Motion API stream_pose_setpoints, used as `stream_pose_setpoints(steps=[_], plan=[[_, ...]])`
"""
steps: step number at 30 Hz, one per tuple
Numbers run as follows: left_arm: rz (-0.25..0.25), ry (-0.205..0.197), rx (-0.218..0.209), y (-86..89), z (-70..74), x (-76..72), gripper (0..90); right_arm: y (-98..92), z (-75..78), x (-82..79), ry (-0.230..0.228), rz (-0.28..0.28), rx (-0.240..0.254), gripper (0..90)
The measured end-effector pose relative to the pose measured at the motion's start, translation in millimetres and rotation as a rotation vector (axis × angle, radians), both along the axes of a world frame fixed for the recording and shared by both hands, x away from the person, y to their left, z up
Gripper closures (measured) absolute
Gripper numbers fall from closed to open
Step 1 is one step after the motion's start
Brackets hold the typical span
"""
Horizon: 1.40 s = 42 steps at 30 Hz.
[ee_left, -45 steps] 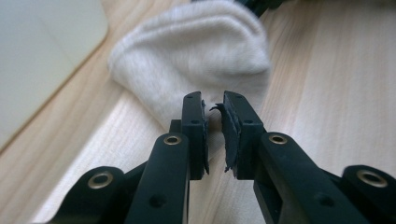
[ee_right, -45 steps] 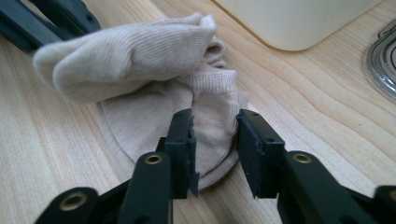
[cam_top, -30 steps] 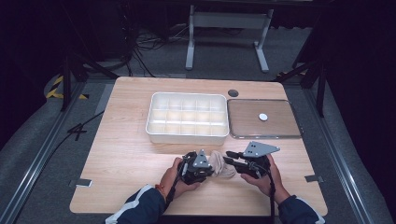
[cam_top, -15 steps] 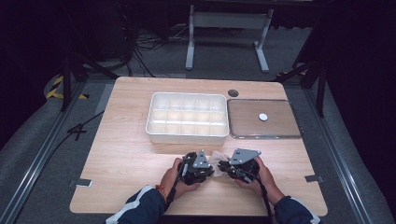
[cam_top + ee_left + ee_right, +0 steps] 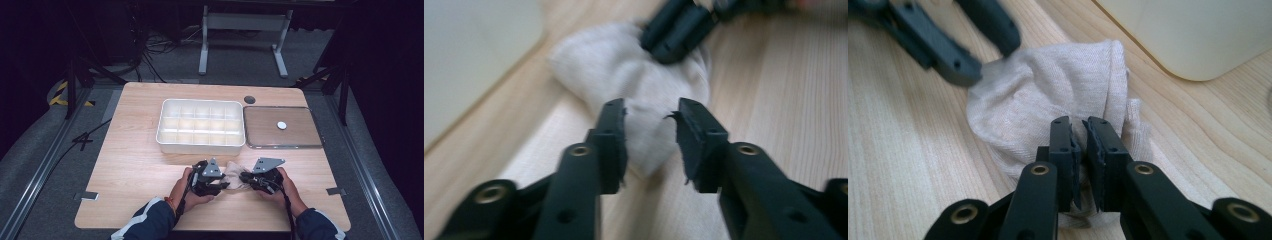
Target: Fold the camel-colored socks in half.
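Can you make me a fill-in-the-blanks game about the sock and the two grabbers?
1. The sock lies on the wooden ____.
2. The right gripper is pinching the ____.
3. The left gripper has its jaws ____ around the sock's end.
4. The white tray sits ____ the sock.

Missing words: table; sock; open; behind

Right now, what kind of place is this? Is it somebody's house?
Probably not a house; it looks like a lab or recording room. A wooden table stands on grey floor with dark surroundings, cables lie behind it, and a person works a sock with hand-held grippers.
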<state>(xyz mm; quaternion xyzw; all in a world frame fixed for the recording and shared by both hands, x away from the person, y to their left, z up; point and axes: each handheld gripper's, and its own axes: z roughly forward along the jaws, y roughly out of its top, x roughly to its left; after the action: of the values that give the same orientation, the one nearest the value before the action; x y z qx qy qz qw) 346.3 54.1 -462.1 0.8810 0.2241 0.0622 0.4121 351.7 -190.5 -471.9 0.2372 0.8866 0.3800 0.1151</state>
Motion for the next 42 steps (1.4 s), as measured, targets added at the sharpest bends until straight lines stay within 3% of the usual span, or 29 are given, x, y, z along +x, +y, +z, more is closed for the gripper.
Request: stream_pose_setpoints(steps=[2, 7, 10, 15, 17, 19, 21, 30, 39, 42], plan=[[0.037, -0.007, -0.016, 3.0, 0.1, 4.2, 55.0, -0.1, 0.0, 0.2, 0.003, 0.001, 0.0, 81.7], [0.057, 0.037, 0.049, -0.2, -12.8, 10.2, 49.1, 0.4, 0.2, -0.1, -0.002, 0.002, -0.005, 81.6], [0.066, 0.037, 0.05, -1.0, -14.9, 10.8, 45.6, 2.1, 0.9, -1.7, -0.025, 0.002, -0.024, 80.5], [0.071, 0.071, 0.029, 1.3, -17.7, 14.1, 43.9, 2.3, 5.2, -5.4, -0.069, -0.012, -0.031, 74.3], [0.07, 0.062, 0.04, 1.2, -17.2, 13.6, 43.8, 1.7, 8.8, -6.3, -0.081, -0.016, -0.02, 75.8], [0.067, 0.057, 0.041, 0.8, -17.2, 13.3, 43.9, 3.6, 10.0, -7.4, -0.091, -0.017, -0.053, 79.5], [0.065, 0.053, 0.041, 0.6, -17.2, 13.3, 43.9, 6.4, 5.6, -7.4, -0.07, -0.003, -0.095, 82.1], [0.048, 0.018, 0.07, -1.9, -15.6, 10.6, 44.7, 4.0, 8.5, -7.3, -0.073, -0.001, -0.117, 82.3], [0.055, 0.096, 0.029, 4.9, -11.9, 14.1, 42.4, 4.9, 5.2, -6.0, -0.05, 0.003, -0.097, 86.2], [0.047, 0.09, 0.039, 8.7, -6.5, 14.3, 44.1, 5.4, 5.1, -6.2, -0.055, 0.006, -0.097, 86.1]])
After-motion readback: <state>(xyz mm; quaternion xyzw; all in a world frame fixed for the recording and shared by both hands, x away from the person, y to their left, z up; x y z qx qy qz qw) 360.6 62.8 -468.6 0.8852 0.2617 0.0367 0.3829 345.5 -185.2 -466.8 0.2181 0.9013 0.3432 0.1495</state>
